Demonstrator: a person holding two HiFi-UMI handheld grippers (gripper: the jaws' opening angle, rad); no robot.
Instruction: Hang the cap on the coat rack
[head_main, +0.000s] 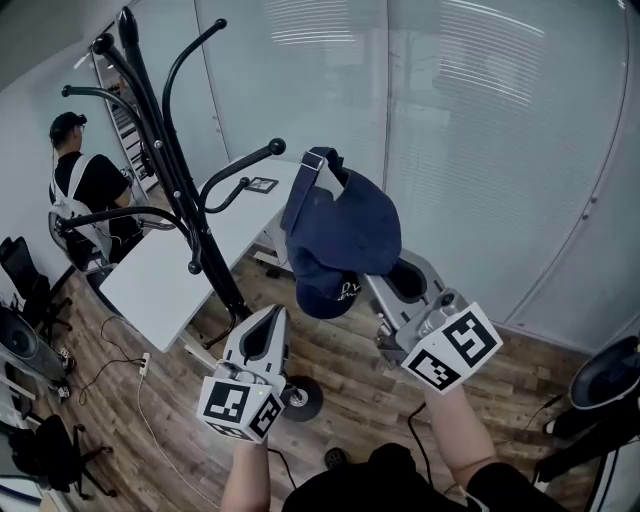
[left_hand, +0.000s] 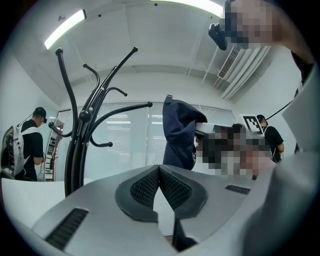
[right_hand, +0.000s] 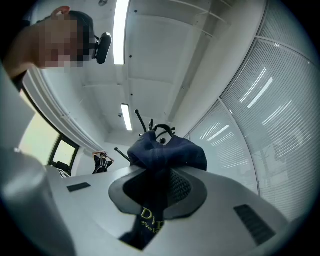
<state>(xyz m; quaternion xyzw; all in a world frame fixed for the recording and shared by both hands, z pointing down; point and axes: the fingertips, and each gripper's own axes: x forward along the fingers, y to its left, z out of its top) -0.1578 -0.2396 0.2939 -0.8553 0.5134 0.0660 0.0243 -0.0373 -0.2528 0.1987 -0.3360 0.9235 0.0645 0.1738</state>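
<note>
A navy cap (head_main: 340, 240) with gold lettering hangs in the air, clamped at its brim by my right gripper (head_main: 392, 290), which is shut on it. In the right gripper view the cap (right_hand: 167, 152) fills the space between the jaws and hides the pads. The black coat rack (head_main: 165, 170) stands to the left of the cap, and one knobbed hook (head_main: 275, 147) ends just left of the cap's strap. My left gripper (head_main: 262, 335) is lower, near the rack's pole, shut with nothing in it. From the left gripper view the cap (left_hand: 177, 132) sits right of the rack (left_hand: 80, 125).
A white table (head_main: 160, 280) stands behind the rack, whose round base (head_main: 300, 397) rests on the wood floor. A person (head_main: 80, 185) stands at the far left by shelves. Glass walls with blinds (head_main: 480, 130) run behind the cap. Office chairs (head_main: 25, 275) sit at the left edge.
</note>
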